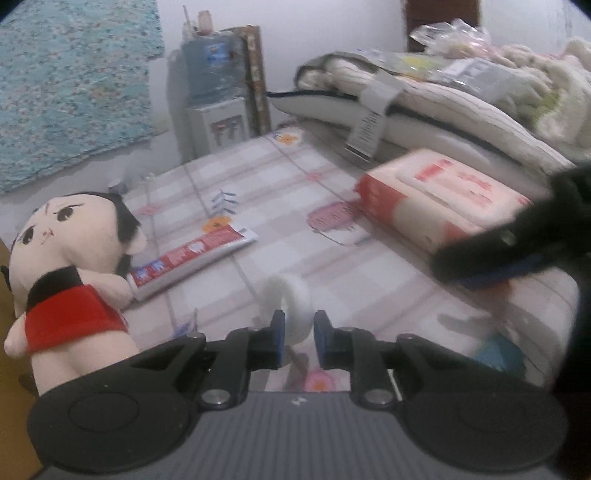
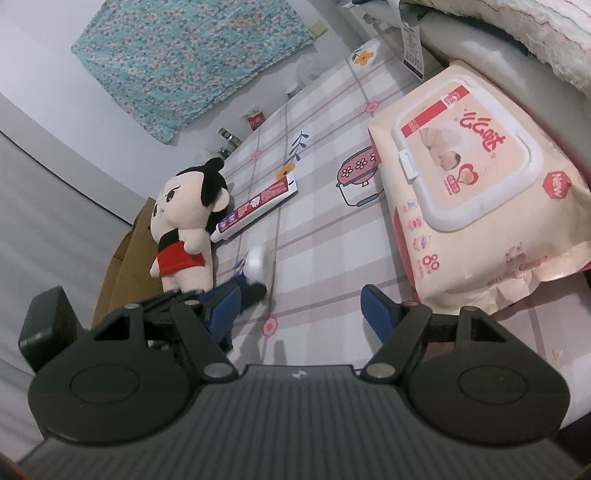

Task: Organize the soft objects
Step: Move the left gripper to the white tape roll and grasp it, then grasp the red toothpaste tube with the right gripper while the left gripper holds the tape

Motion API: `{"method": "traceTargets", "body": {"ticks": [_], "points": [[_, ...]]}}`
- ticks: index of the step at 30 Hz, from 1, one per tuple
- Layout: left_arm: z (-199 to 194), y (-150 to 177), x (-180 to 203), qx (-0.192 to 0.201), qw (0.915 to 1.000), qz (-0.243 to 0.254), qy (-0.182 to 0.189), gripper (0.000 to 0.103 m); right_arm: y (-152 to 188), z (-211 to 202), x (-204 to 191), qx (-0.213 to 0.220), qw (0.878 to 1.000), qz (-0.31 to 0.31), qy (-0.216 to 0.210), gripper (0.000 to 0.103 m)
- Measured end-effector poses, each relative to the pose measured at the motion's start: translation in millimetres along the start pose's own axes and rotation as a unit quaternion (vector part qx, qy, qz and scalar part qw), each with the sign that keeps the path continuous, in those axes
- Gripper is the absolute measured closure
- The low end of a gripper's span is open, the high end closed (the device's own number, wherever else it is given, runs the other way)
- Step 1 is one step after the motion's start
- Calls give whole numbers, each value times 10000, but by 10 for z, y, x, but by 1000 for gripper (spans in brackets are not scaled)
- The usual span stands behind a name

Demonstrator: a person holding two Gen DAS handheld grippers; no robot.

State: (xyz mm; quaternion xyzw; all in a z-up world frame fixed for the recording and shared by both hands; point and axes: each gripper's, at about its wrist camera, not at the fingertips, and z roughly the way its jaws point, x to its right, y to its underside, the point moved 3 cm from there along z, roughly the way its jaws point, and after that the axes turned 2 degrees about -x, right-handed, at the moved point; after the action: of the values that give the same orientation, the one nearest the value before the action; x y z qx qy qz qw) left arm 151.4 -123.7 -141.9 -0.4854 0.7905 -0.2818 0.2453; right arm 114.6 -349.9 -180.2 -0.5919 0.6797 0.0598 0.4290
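— Plain pale wall (image 1: 314, 33) behind, evenly lit, soft daylight tone.
— Hanging on it, a teal floral cloth (image 1: 70, 85), lower edge loose and uneven.
— Below, in the corner: a water dispenser (image 1: 218, 125) with a blue bottle on top, a patterned frame (image 1: 256, 77) leaning beside it.
— Underfoot of everything, a bed sheet (image 1: 266, 177), pink-and-grey checks with small printed flowers and a cartoon pot.
— Along the far right, stacked bedding (image 1: 436, 110): folded striped quilts, a fuzzy cream blanket, crinkled plastic bags on top.
— At the left edge, a brown cardboard box (image 2: 125, 266) against the bed; beyond it, a grey curtain (image 2: 48, 206).
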Motion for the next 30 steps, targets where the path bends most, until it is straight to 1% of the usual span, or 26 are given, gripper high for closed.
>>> {"method": "traceTargets", "body": {"ticks": [1, 2, 3, 7, 9, 11, 13, 17, 18, 19, 20, 23, 25, 26, 27, 29, 30], "points": [[-16, 21, 22, -34, 10000, 34, 56, 71, 2, -13, -2, 11, 10000, -3, -11, 31], [-40, 36, 44, -37, 9999, 69, 93, 58, 4, -22, -5, 29, 10000, -2, -10, 31], [-78, 49, 65, -15, 9999, 114, 101, 49, 7, -33, -2, 40, 10000, 0, -10, 31], [-184, 16, 91, 186, 9998, 80, 86, 39, 5, -85, 40, 98, 9999, 76, -3, 31], [-130, -43, 95, 133, 9999, 35, 88, 34, -1, -112, 55, 160, 9998, 122, 7, 31], [-30, -102, 100, 16, 9999, 1, 132, 34, 0, -146, 70, 223, 9996, 166, 10, 31], [130, -144, 100, -149, 9996, -97, 225, 36, 1, -184, 95, 268, 9994, 199, 23, 30], [358, -153, 75, -340, 9985, -391, 164, 40, 7, -229, 128, 300, 9993, 211, 105, 30], [372, -153, 71, -287, 9986, -422, 105, 46, 6, -237, 133, 299, 9993, 206, 121, 30], [383, -154, 69, -268, 9986, -440, 71, 50, 4, -244, 135, 291, 9993, 205, 116, 30], [388, -154, 65, -239, 9987, -449, 26, 57, -2, -248, 128, 287, 9993, 192, 136, 30], [374, -143, 33, -191, 9988, -433, -133, 61, -33, -251, 59, 281, 9994, 62, 198, 30], [347, -129, -13, -179, 9985, -506, -53, 67, -84, -242, -38, 233, 9995, -115, 185, 30], [326, -119, -34, -192, 9983, -556, -27, 74, -124, -217, -123, 188, 9993, -271, 182, 30], [302, -109, -46, -211, 9981, -578, -33, 90, -163, -196, -205, 153, 9988, -423, 187, 30], [243, -61, -66, -281, 9978, -585, -124, 89, -270, -108, -435, 50, 9956, -919, 173, 30], [232, -16, -87, -411, 9970, -637, -161, 89, -321, -45, -550, -13, 9928, -1183, 165, 30]]}}
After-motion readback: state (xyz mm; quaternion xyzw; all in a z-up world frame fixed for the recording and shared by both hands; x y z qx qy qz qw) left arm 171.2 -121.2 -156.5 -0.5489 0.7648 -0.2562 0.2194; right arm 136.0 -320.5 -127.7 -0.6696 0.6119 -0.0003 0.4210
